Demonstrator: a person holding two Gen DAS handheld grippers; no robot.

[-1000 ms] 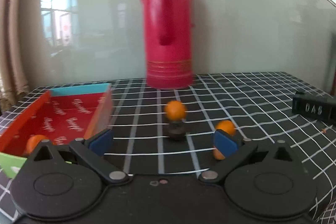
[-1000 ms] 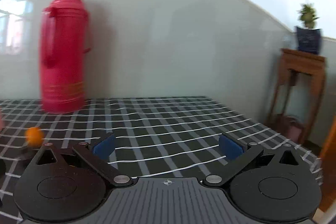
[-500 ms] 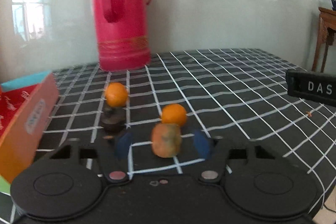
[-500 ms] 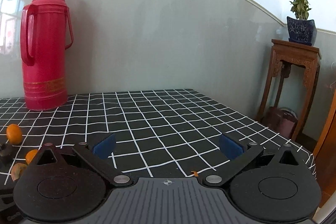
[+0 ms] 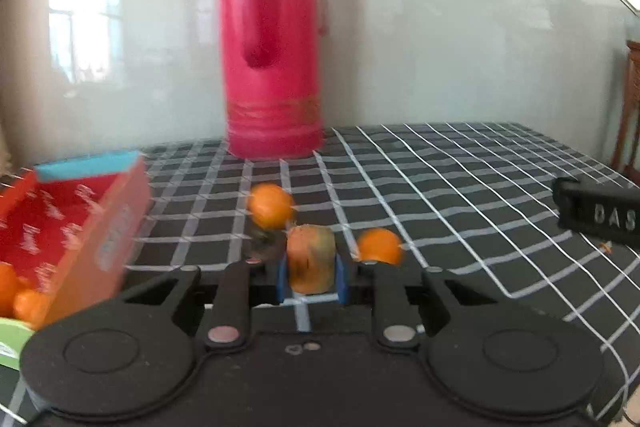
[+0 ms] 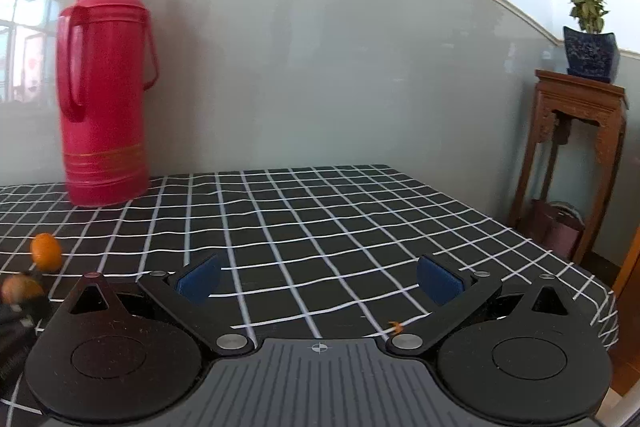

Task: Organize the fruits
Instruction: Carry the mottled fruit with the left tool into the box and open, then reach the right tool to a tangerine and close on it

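right gripper jaws apart, red thermos

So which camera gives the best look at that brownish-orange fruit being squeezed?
The left wrist view: the brownish-orange fruit sits centred, close up, between the left tongs' blue pads, though slightly blurred. The right wrist view catches it only as a small blur at the left edge.

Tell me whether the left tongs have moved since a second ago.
Yes. The left tongs swung right, then back left, judged against the red thermos, and closed on the brownish-orange fruit.
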